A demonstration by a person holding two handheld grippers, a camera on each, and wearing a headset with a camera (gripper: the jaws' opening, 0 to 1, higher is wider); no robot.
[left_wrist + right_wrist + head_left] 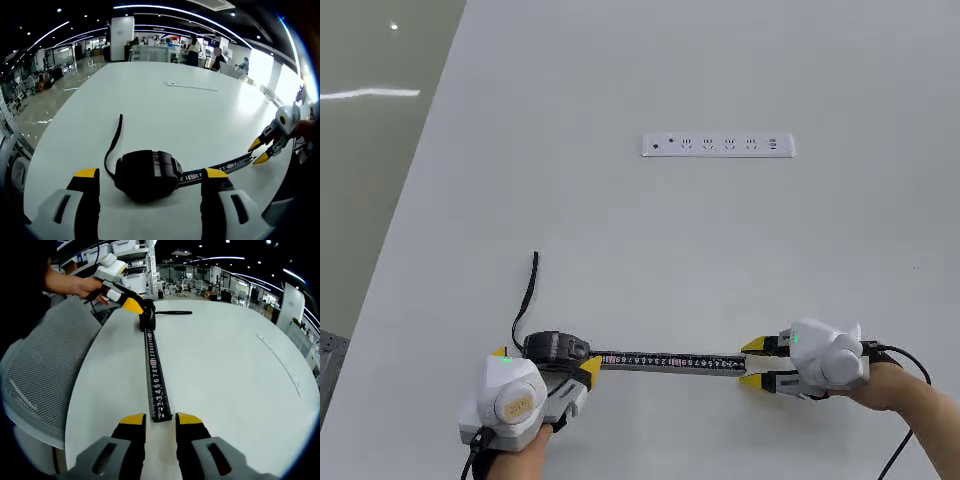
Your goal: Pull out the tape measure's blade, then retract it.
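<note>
The black tape measure case (557,348) (147,172) lies on the white table (720,250), its black wrist strap (527,295) trailing away from it. My left gripper (546,360) (150,173) is open, one yellow-tipped jaw on each side of the case with a small gap to it. The blade (670,361) (154,370) is pulled out flat across the table to the right. Its end lies between the tips of my right gripper (756,363) (161,419), which stands narrowly open with thin gaps at both blade edges.
A white power strip (718,145) (192,87) lies farther back on the table. The table's left edge (410,200) drops to the floor. A grey mesh chair (40,375) stands close beside the table's near edge in the right gripper view.
</note>
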